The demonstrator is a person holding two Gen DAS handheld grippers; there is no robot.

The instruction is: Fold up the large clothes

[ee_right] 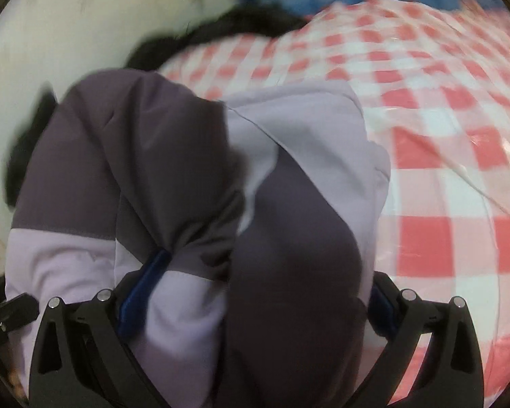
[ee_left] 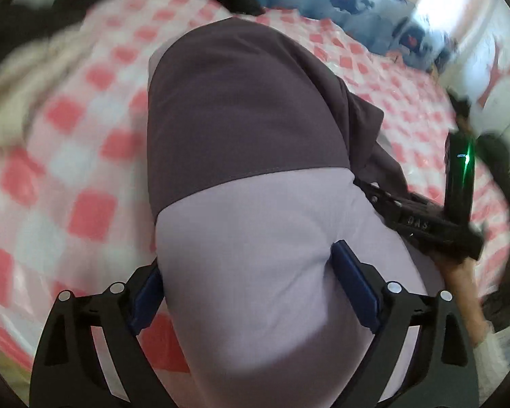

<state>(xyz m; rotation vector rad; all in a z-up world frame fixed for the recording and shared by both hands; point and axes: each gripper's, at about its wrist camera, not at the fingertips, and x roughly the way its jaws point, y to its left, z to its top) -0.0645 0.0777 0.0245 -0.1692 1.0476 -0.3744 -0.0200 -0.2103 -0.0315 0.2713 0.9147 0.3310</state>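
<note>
A two-tone jacket [ee_left: 248, 119], dark purple-grey above and lilac below, lies as a thick folded bundle on a red and white checked cloth [ee_left: 85, 136]. My left gripper [ee_left: 251, 289] stands wide, its blue pads [ee_left: 353, 285] pressing on both sides of the lilac part, and the bundle moves with it. To its right, the right gripper's black body [ee_left: 425, 224] reaches into the jacket's dark folds, a hand behind it. In the right wrist view the jacket [ee_right: 153, 156] fills the span of my right gripper [ee_right: 261, 292], with fabric bunched against the left pad [ee_right: 146, 289].
The checked cloth [ee_right: 442, 170] stretches far to the right. A black furry item [ee_right: 221, 30] lies at its far edge by a pale wall [ee_right: 68, 17]. Blue patterned fabric [ee_left: 357, 0] sits beyond, and a cream cloth [ee_left: 23, 68] at the left.
</note>
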